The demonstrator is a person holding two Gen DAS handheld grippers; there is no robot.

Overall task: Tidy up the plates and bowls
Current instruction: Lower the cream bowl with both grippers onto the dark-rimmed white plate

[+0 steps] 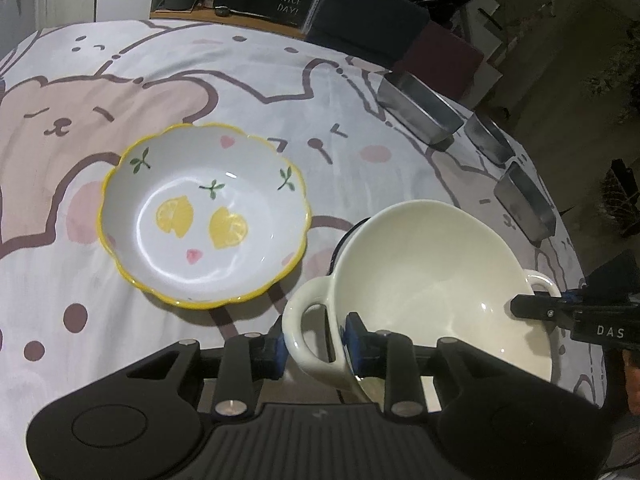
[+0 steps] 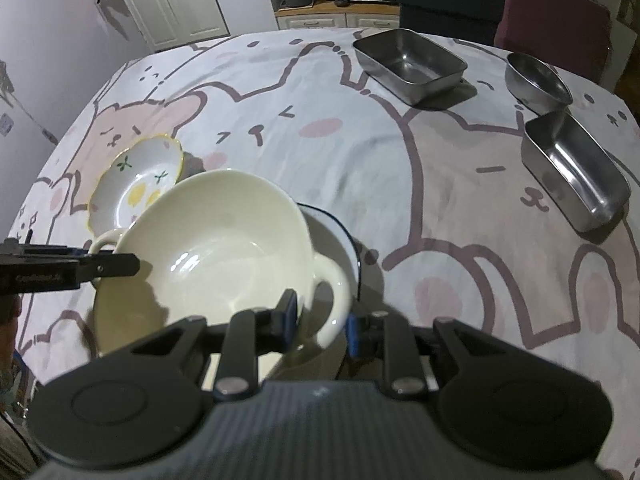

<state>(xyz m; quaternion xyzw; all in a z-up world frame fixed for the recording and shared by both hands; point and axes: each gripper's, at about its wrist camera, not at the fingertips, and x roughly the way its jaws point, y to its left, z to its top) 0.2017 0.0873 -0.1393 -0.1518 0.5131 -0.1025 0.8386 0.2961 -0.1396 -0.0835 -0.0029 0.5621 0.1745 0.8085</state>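
A cream bowl with two loop handles hangs tilted between both grippers. My left gripper is shut on its near handle, with a blue pad on each side of the loop. My right gripper is shut on the opposite handle. Each gripper's finger shows at the bowl's far rim in the other view. Under the cream bowl lies a white dish with a dark blue rim, mostly hidden. A lemon-painted bowl with a yellow scalloped rim sits on the cloth to the left.
A cartoon-bear cloth covers the table. Two rectangular steel trays and a round steel bowl stand along the far right. Dark chairs stand past the table's far edge.
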